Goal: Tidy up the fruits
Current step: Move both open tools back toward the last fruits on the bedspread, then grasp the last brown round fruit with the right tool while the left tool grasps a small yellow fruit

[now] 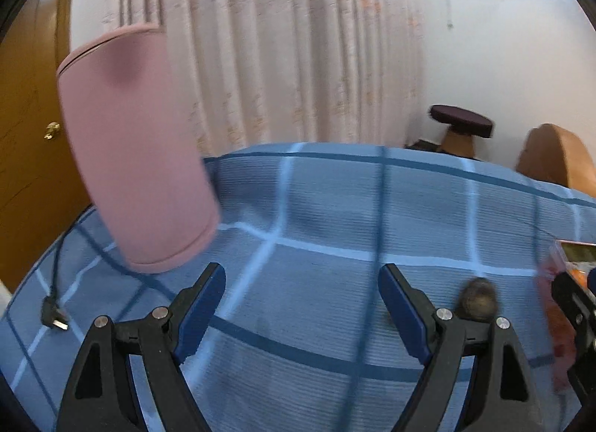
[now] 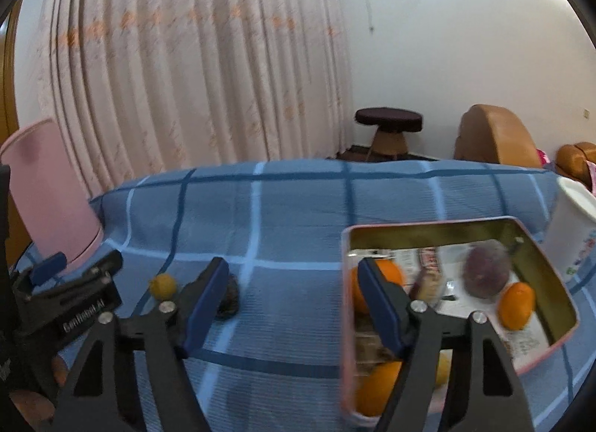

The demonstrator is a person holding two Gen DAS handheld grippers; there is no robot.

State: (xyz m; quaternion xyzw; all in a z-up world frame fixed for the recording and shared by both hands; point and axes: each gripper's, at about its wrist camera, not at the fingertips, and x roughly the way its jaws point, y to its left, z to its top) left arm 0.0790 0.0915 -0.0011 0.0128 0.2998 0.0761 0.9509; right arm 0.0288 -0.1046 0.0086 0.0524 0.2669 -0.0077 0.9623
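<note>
My left gripper point(image 1: 301, 283) is open and empty over the blue checked tablecloth point(image 1: 320, 216). A dark brown fruit point(image 1: 478, 299) lies just right of its right finger. My right gripper point(image 2: 294, 279) is open and empty. A pink-rimmed metal tin point(image 2: 555, 275) sits at its right, holding oranges point(image 2: 516, 305), a dark purple fruit point(image 2: 486, 271) and a wrapped snack. A small yellow fruit point(image 2: 162, 286) and a dark fruit point(image 2: 229, 299) lie left of it on the cloth. The left gripper point(image 2: 74, 275) shows at the left edge of the right wrist view.
A tall pink container point(image 1: 138, 148) stands at the table's left. A black power plug point(image 1: 54, 314) lies near the left edge. A white cup point(image 2: 571, 223) stands right of the tin. Curtains, a stool point(image 2: 389, 130) and a brown chair stand behind the table.
</note>
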